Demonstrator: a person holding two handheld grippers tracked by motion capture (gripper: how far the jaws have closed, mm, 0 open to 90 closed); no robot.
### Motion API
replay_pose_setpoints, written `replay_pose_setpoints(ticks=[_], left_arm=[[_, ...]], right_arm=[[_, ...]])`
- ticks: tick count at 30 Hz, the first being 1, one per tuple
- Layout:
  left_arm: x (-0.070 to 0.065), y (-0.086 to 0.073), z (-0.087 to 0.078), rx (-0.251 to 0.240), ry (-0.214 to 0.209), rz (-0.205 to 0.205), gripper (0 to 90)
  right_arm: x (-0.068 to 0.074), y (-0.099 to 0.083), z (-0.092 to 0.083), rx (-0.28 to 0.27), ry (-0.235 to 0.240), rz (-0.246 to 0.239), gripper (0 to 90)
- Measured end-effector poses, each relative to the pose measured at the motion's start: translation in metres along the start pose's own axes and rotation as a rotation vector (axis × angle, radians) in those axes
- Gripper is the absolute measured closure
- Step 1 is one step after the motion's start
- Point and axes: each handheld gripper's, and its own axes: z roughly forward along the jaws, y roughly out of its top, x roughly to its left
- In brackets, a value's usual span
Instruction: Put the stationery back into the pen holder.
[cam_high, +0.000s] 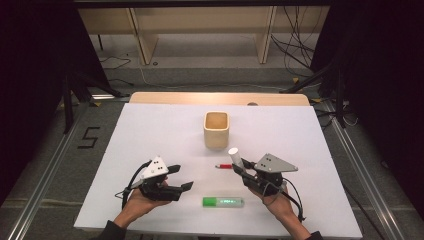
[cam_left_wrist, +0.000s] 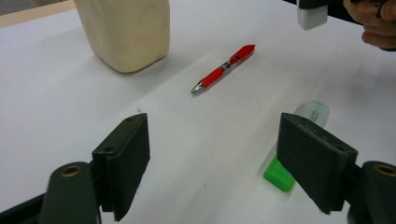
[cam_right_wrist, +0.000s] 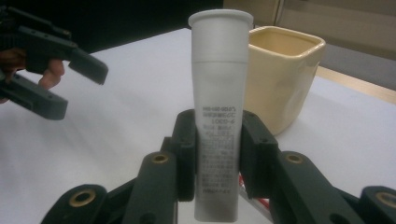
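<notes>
White paper covers the bench (cam_high: 150, 130). A cream cup (cam_high: 216, 130) could be tipped if the white tube (cam_right_wrist: 219, 116), clamped upright low on its body by the right gripper (cam_high: 241, 170), is swung against its rim. The left gripper (cam_high: 182, 177) is held released, jaws apart, near a green marker (cam_high: 223, 202).

Open white table surface (cam_high: 150, 135) lies left of the beige cup (cam_high: 216, 130), unobstructed. Between the two grippers, a red pen (cam_high: 223, 166) and a green-and-clear tube (cam_high: 223, 202) lie flat and well apart, obstructing low passage; the cup blocks the centre rear.
</notes>
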Motion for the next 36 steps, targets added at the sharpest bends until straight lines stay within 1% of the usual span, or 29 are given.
replay_pose_setpoints(ticks=[3, 4, 6, 7, 8, 9, 11, 17, 20, 22, 28, 30, 31, 33, 34, 36], left_arm=[[0.001, -0.003, -0.002, 0.01, 0.026, 0.019, 24.8], [0.001, -0.004, -0.003, 0.006, 0.024, 0.014, 24.4], [0.001, -0.004, -0.004, -0.002, -0.008, -0.008, 22.1], [0.001, -0.005, -0.003, -0.006, -0.015, -0.009, 20.5], [0.0, -0.005, -0.003, -0.008, -0.012, 0.004, 19.9], [0.0, -0.005, -0.003, -0.007, -0.01, 0.008, 19.6], [-0.001, -0.005, -0.004, -0.007, -0.019, 0.007, 18.9], [0.002, -0.006, -0.007, -0.013, -0.012, 0.0, 17.8], [0.001, -0.005, -0.007, -0.003, -0.01, 0.002, 17.4], [0.0, -0.005, -0.007, -0.008, -0.02, -0.005, 17.4], [-0.003, -0.006, -0.007, 0.0, -0.017, 0.015, 17.4], [-0.003, -0.006, -0.007, 0.003, -0.016, 0.013, 17.4], [-0.003, -0.006, -0.007, 0.004, -0.019, 0.002, 17.4], [-0.004, -0.005, -0.007, 0.004, -0.046, -0.034, 17.4], [-0.006, -0.005, -0.007, 0.003, -0.044, -0.033, 17.4], [-0.009, -0.004, -0.008, 0.012, -0.033, -0.005, 17.4]], right_arm=[[-0.006, 0.003, 0.004, -0.005, 0.002, 0.014, 70.8], [-0.008, 0.004, 0.006, -0.008, 0.006, 0.022, 70.8], [-0.011, 0.006, 0.008, -0.01, 0.011, 0.033, 70.8], [-0.012, 0.008, 0.01, -0.008, 0.016, 0.042, 70.8], [-0.013, 0.009, 0.011, -0.007, 0.018, 0.044, 70.8], [-0.014, 0.01, 0.013, -0.011, 0.019, 0.049, 70.8], [-0.015, 0.013, 0.015, -0.011, 0.024, 0.056, 70.8], [-0.02, 0.025, 0.025, -0.019, 0.022, 0.074, 70.8], [-0.024, 0.03, 0.029, -0.021, 0.016, 0.089, 70.8], [-0.026, 0.034, 0.031, -0.032, 0.019, 0.103, 70.8], [-0.036, 0.044, 0.039, -0.038, 0.02, 0.153, 70.8], [-0.038, 0.047, 0.044, -0.036, 0.021, 0.165, 70.8], [-0.039, 0.049, 0.046, -0.038, 0.02, 0.17, 70.8], [-0.041, 0.053, 0.049, -0.039, 0.018, 0.176, 70.8], [-0.042, 0.056, 0.051, -0.042, 0.014, 0.179, 70.8], [-0.043, 0.06, 0.055, -0.043, 0.013, 0.188, 70.8]])
